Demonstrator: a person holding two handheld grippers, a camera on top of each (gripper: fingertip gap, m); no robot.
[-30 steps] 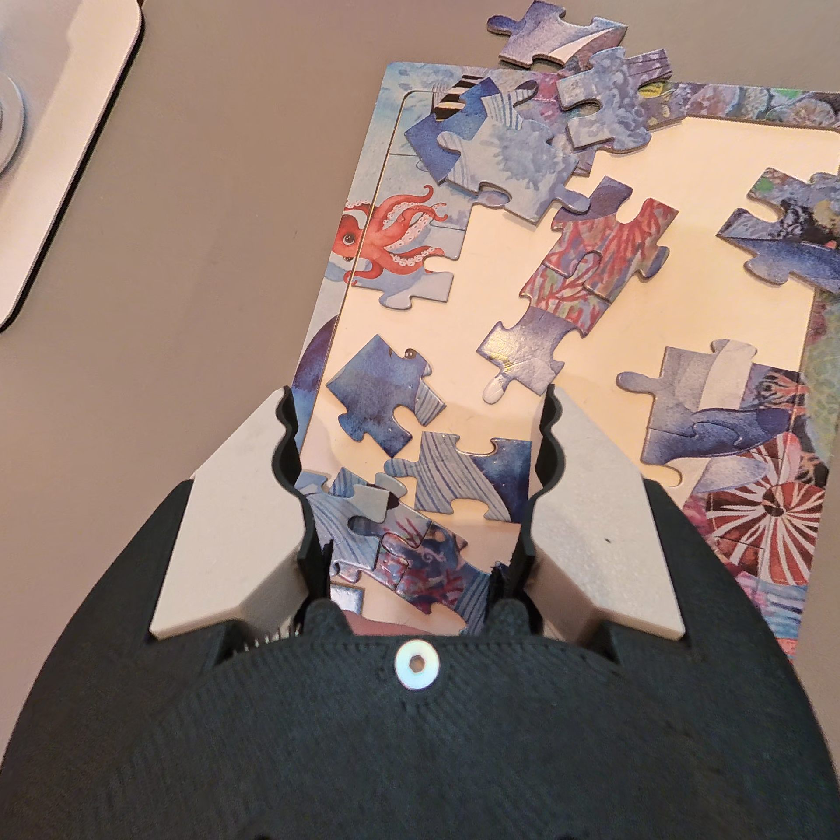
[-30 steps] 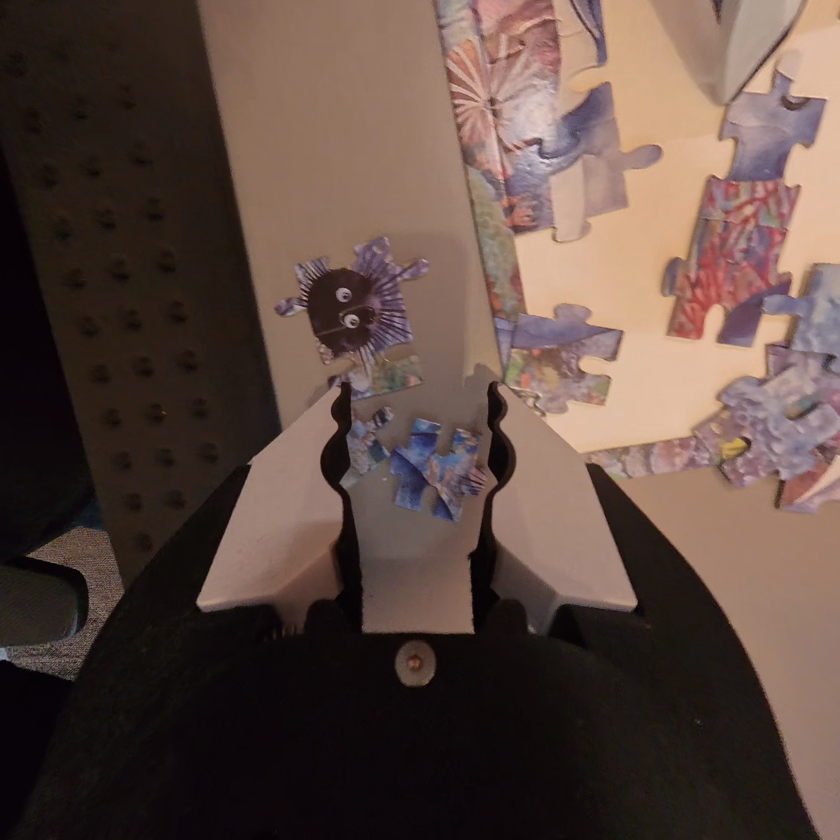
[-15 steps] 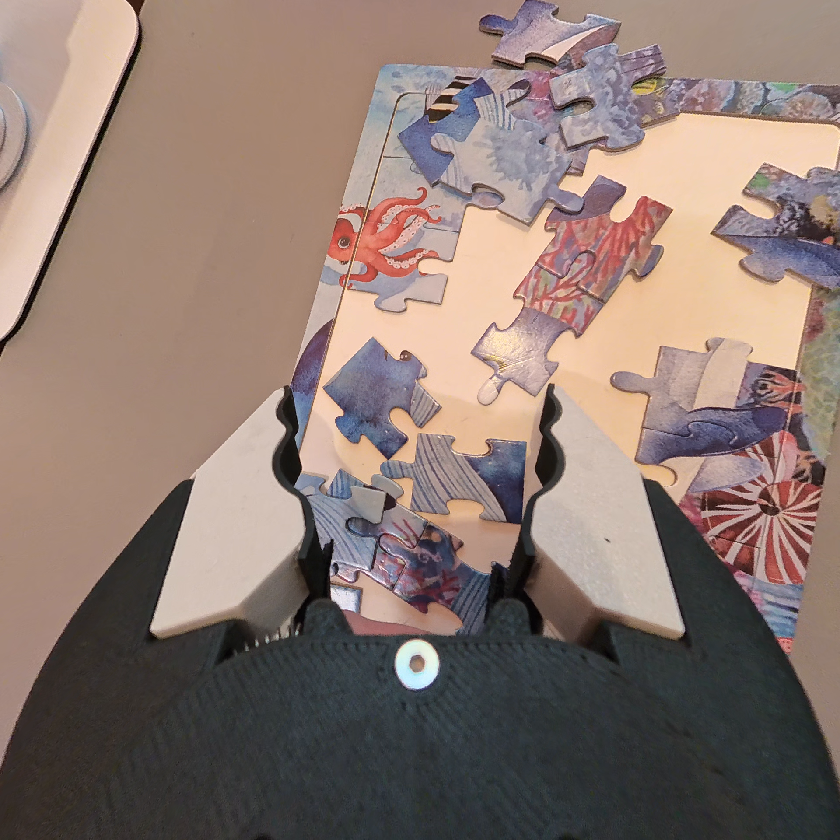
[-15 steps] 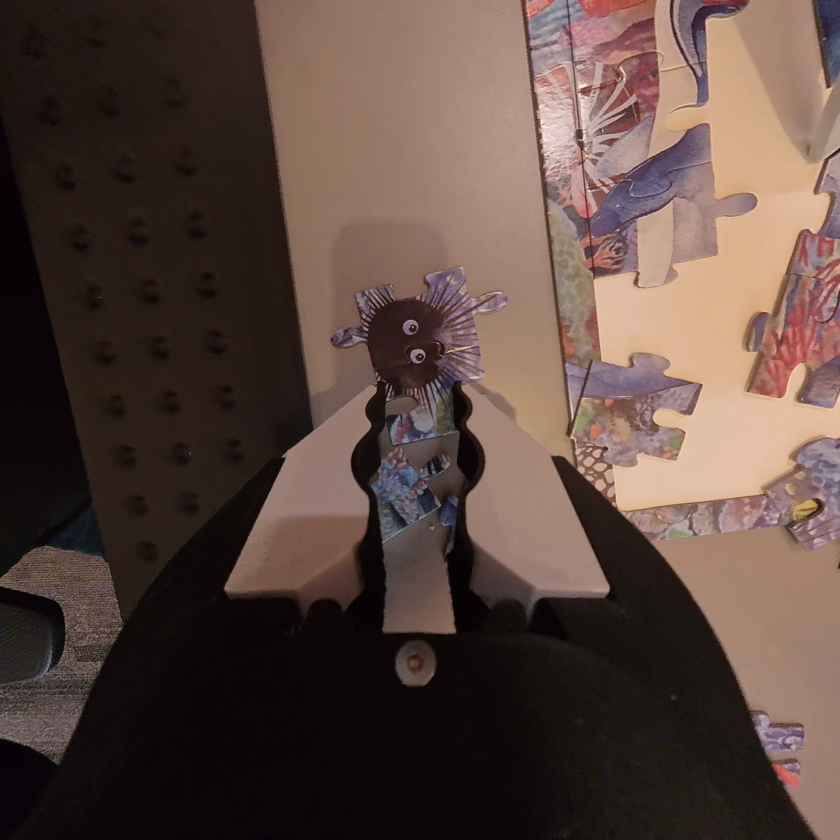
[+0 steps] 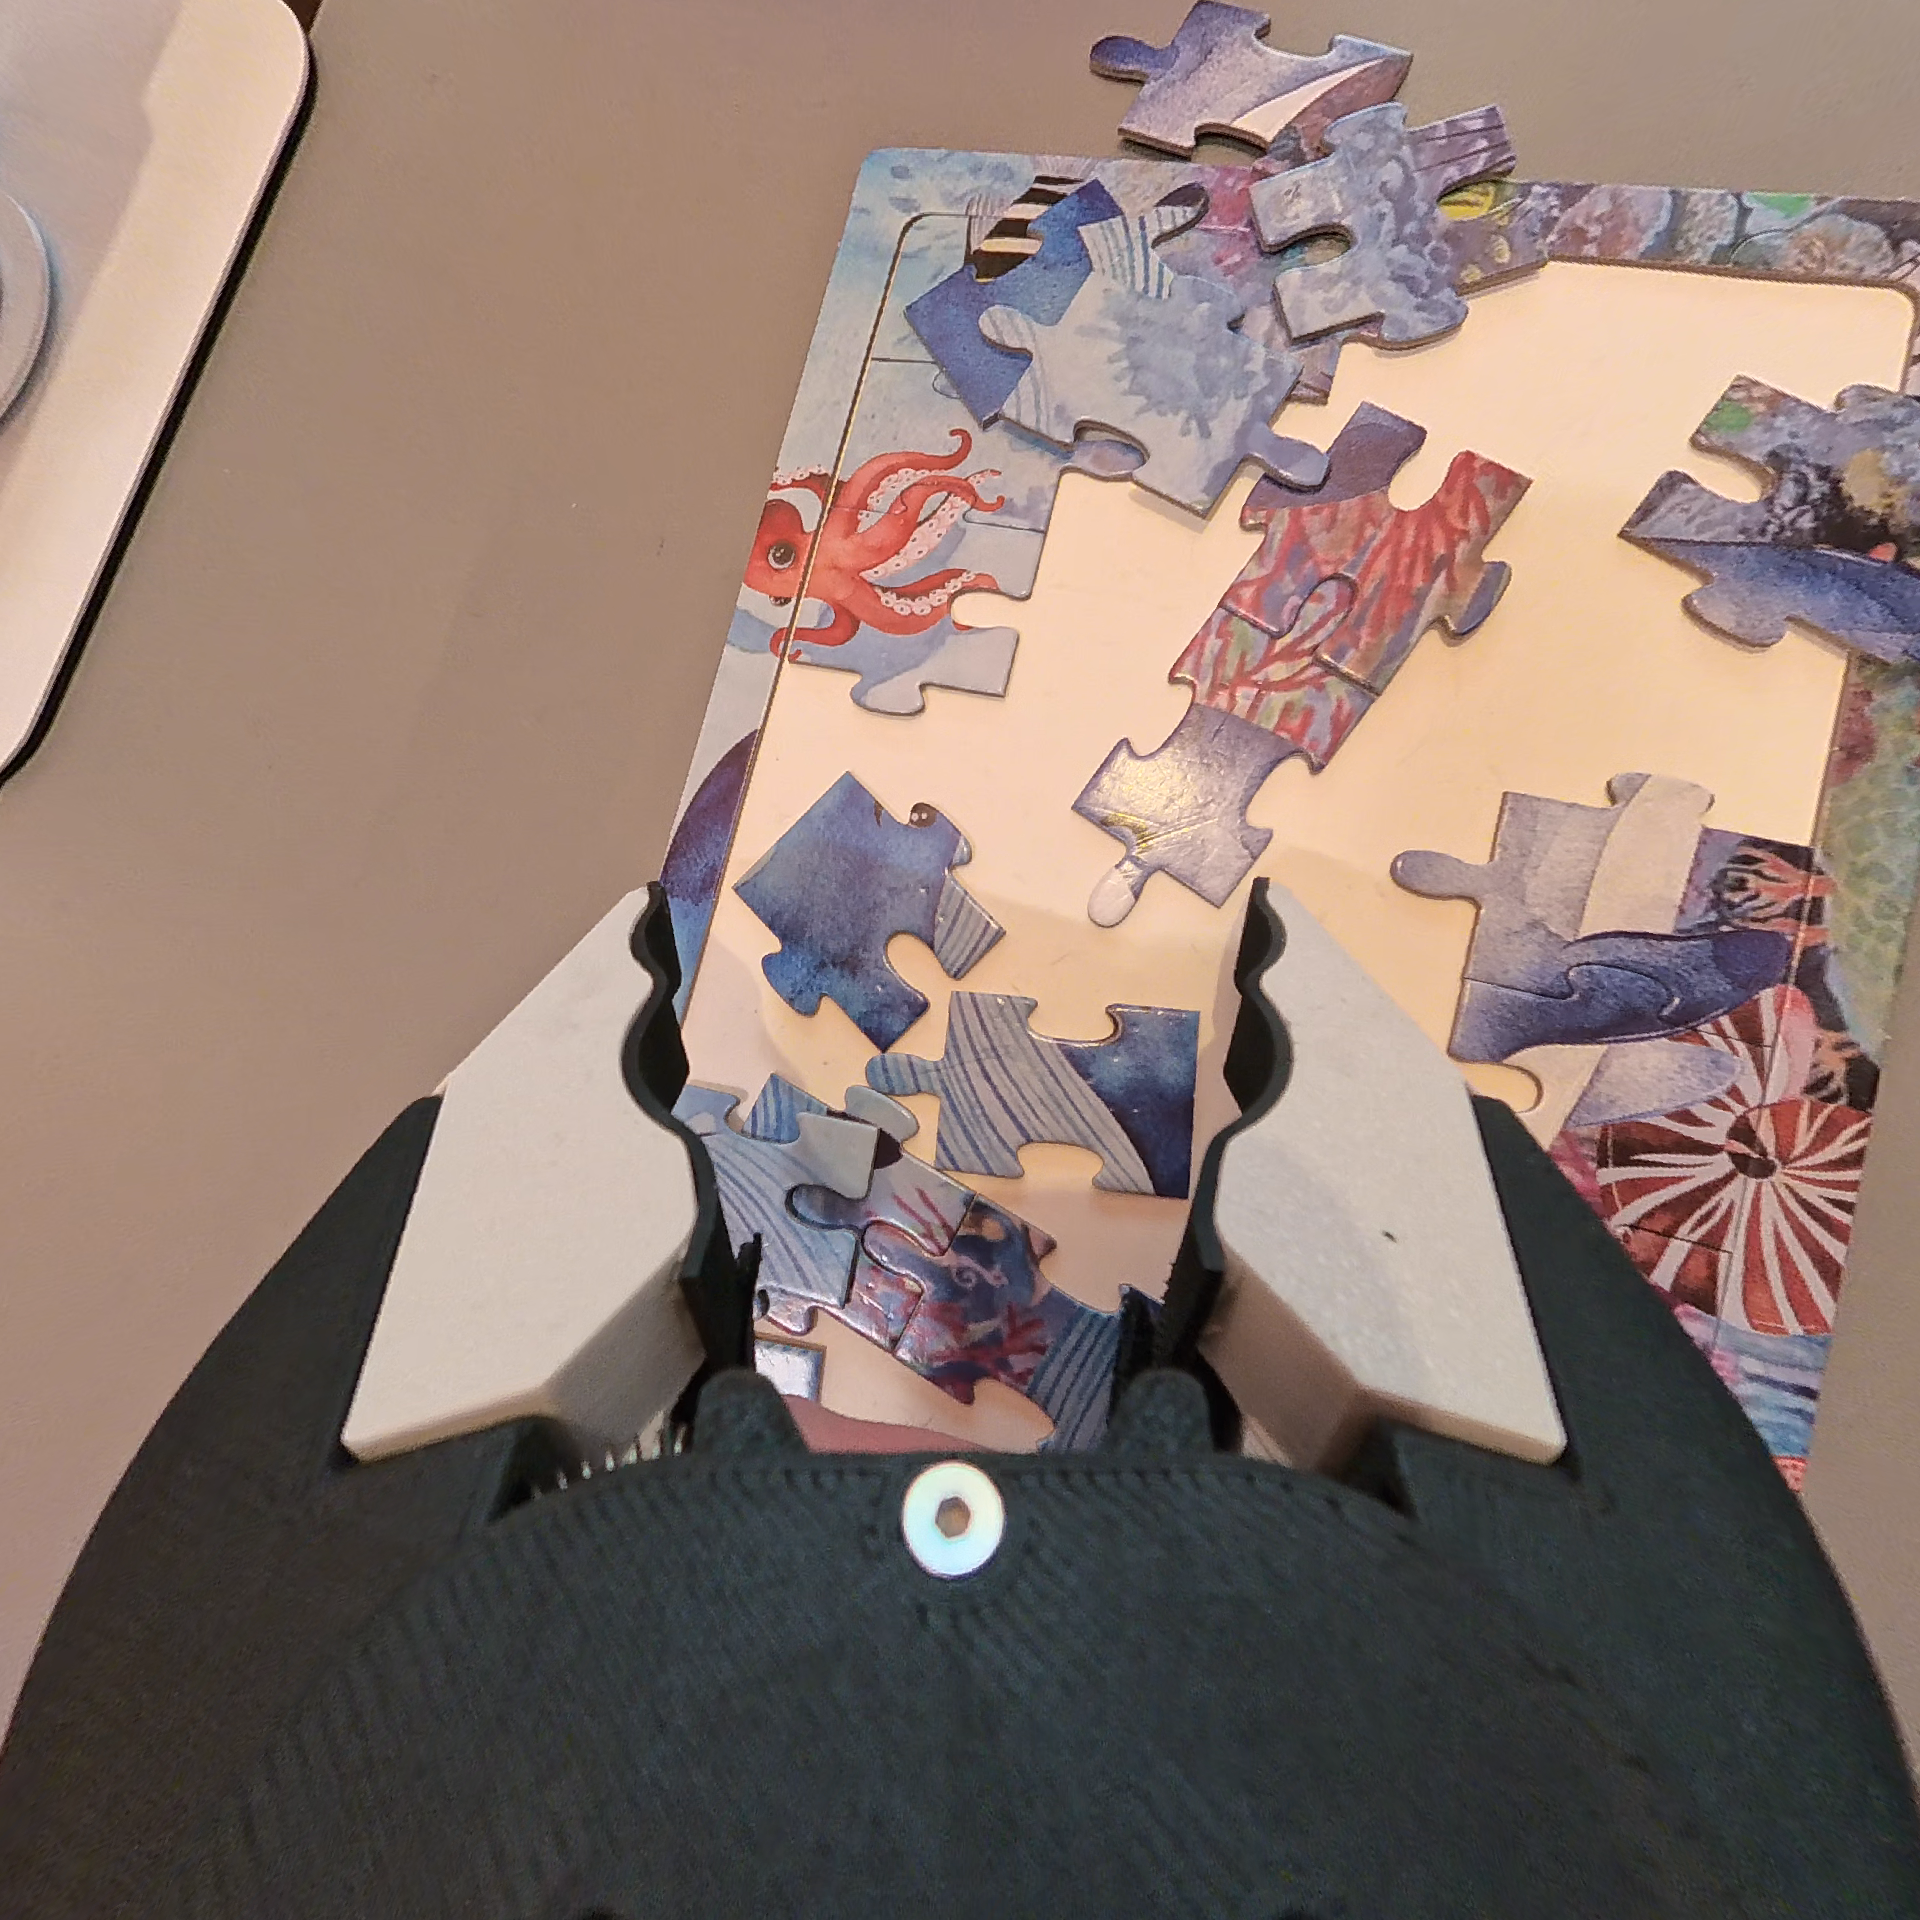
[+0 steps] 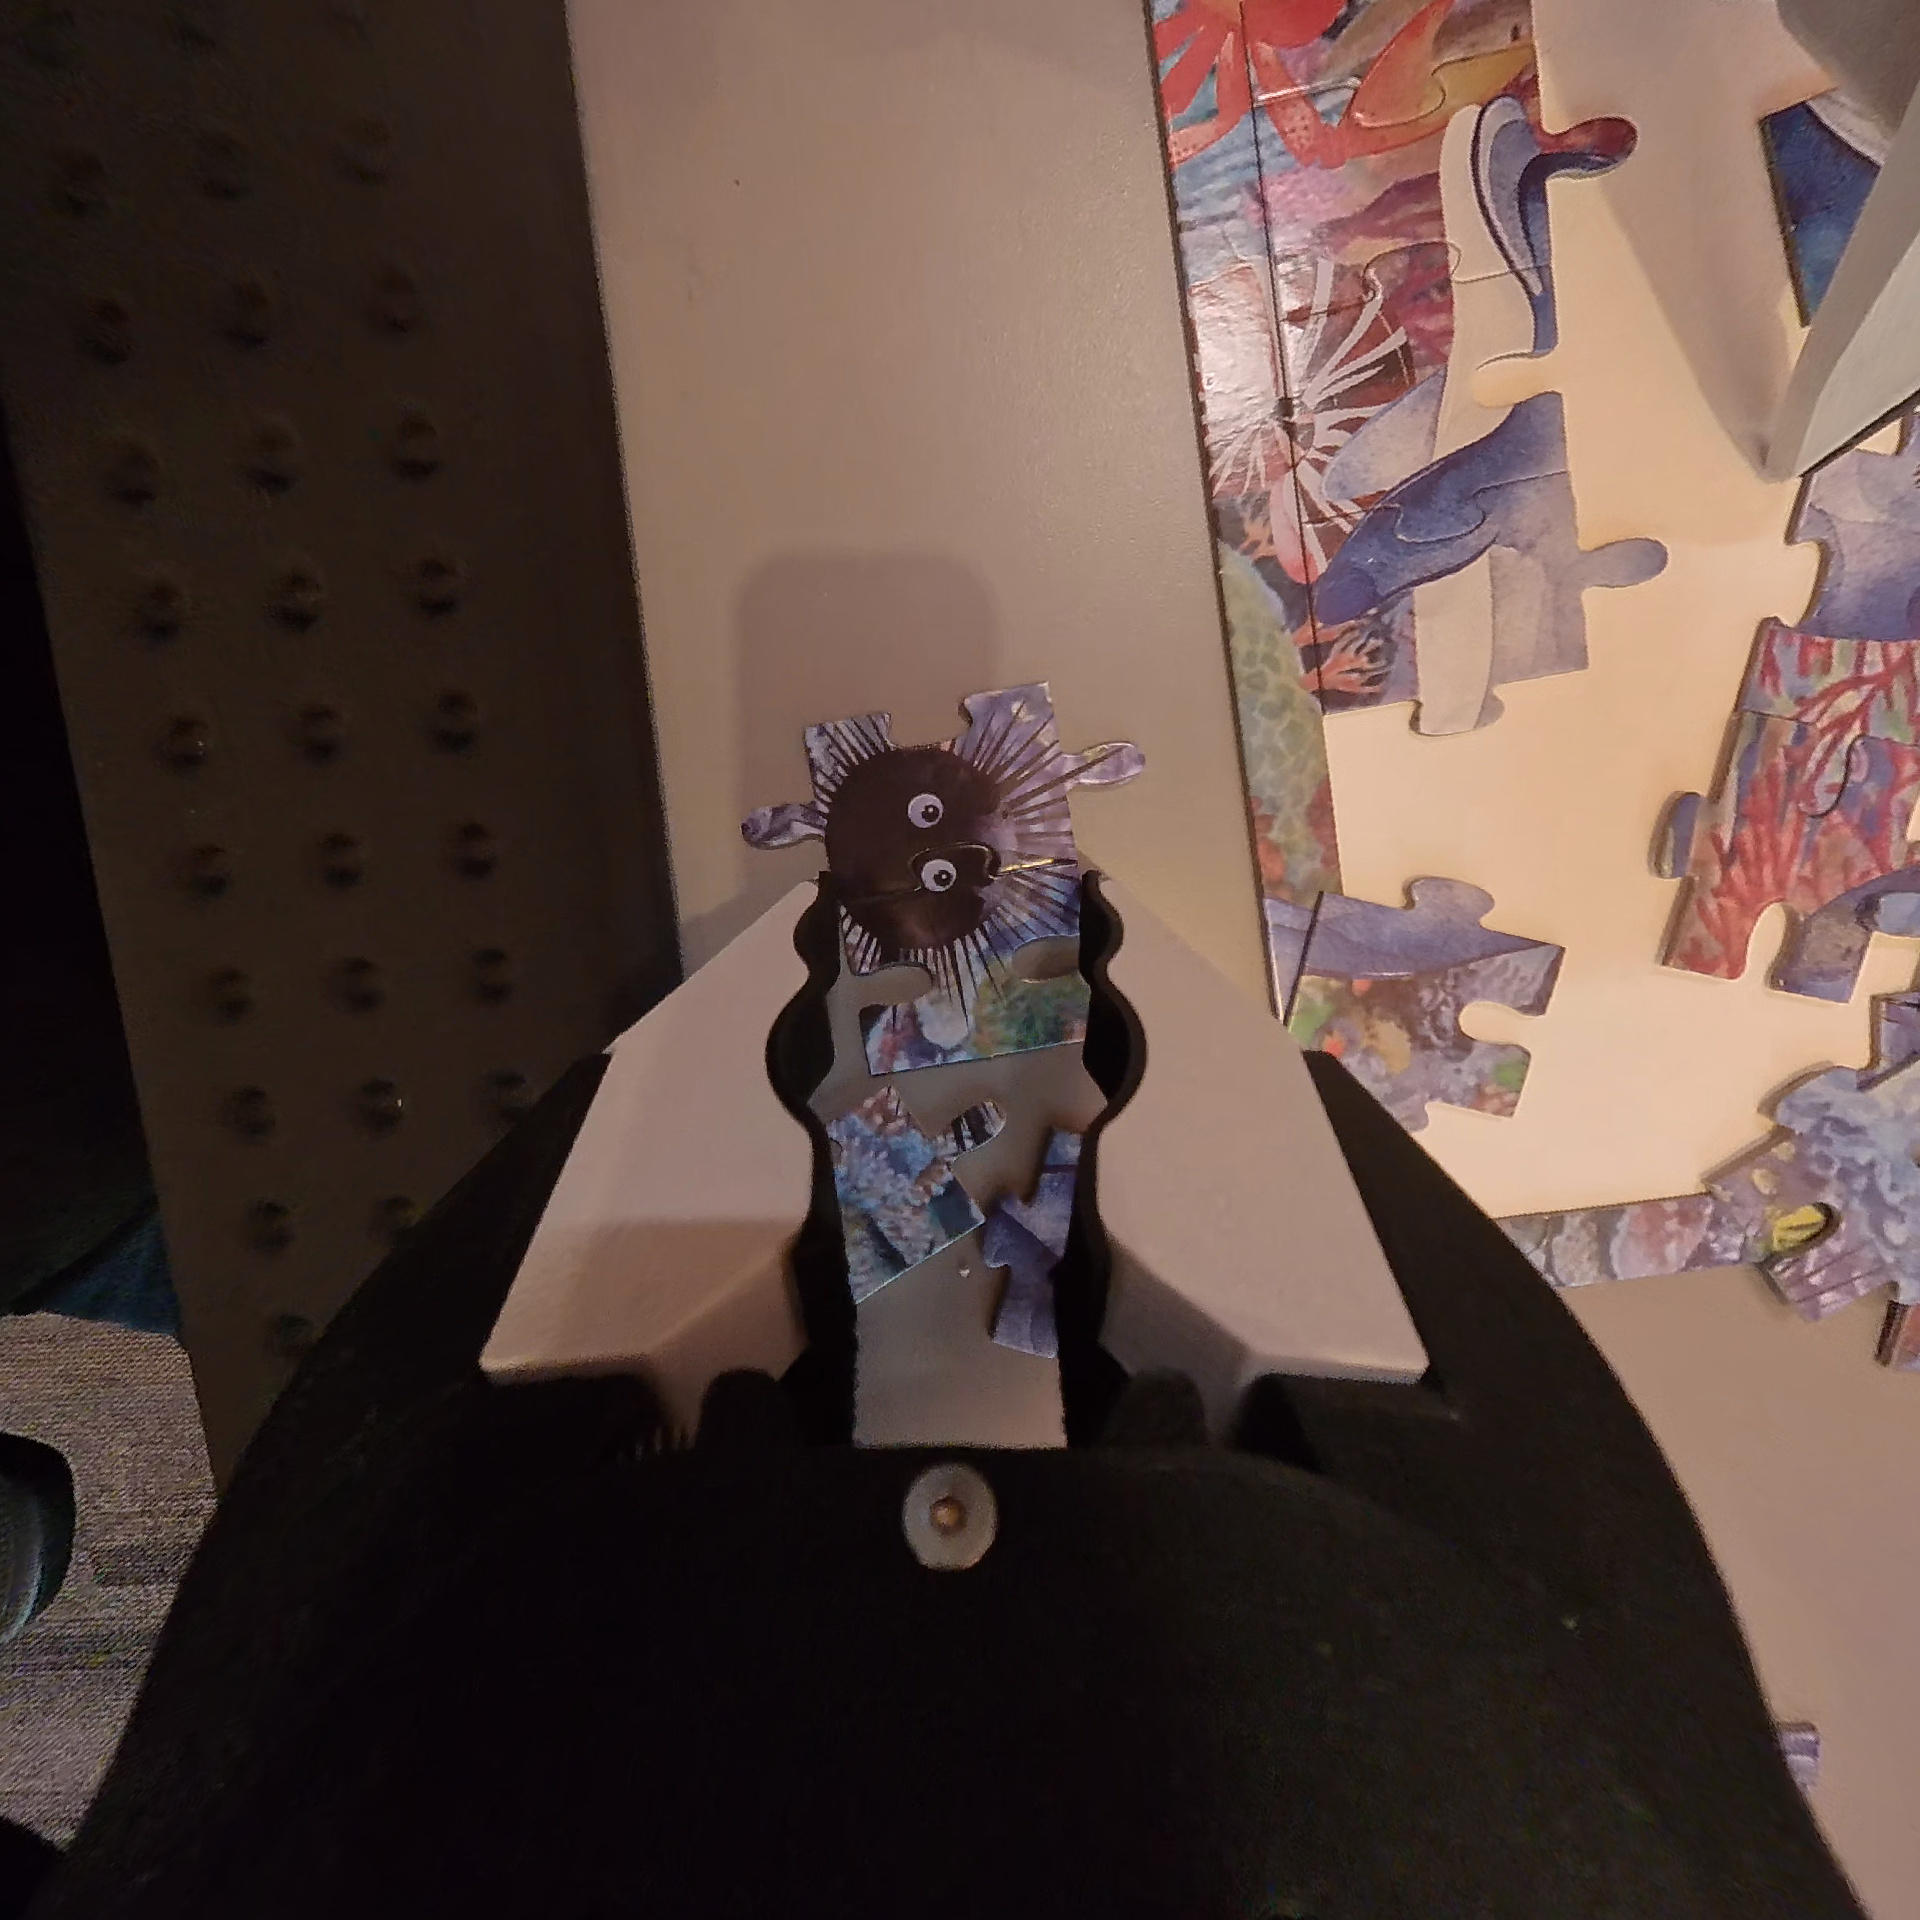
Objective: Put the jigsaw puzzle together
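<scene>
The puzzle tray lies on the brown table and holds several loose and joined pieces, among them an octopus piece and a red coral pair. My left gripper is open and empty above the tray's near left corner, over a striped blue piece. In the right wrist view, two joined pieces showing a black sea urchin lie on the table left of the tray. My right gripper has narrowed onto their lower part, with the fingers against both sides.
Two small loose pieces lie between the right fingers, nearer the camera. The table edge and a dark perforated panel are close on the left. A grey pad lies at the far left. One piece lies beyond the tray.
My right gripper has narrowed its jaws and moved forward, so the sea urchin pieces now sit between its fingertips. My left gripper has stayed open and barely shifted.
</scene>
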